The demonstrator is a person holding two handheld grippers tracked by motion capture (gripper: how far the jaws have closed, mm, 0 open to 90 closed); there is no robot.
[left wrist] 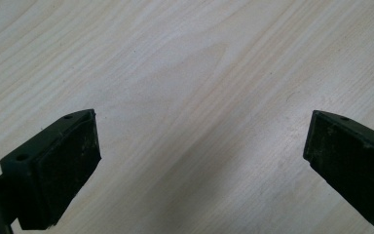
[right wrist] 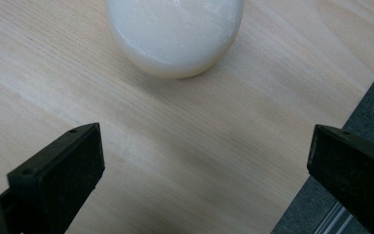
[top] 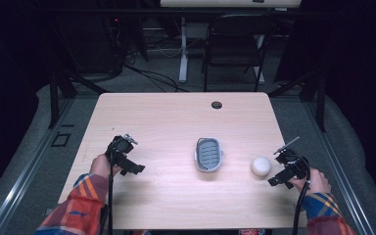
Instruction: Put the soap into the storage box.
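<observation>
Soap (top: 261, 166) near table edge (top: 288, 166), tongs (right wrist: 204, 161) agape

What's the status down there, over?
Both grippers, left and right, open, holding nothing. White round soap just ahead of right gripper. Grey soap dish mid-table, nothing between them.

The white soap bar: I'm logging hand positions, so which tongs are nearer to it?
Right. The right tongs sit just beside the white soap bar, not touching; the left tongs are far across the table, beyond the grey dish.
</observation>
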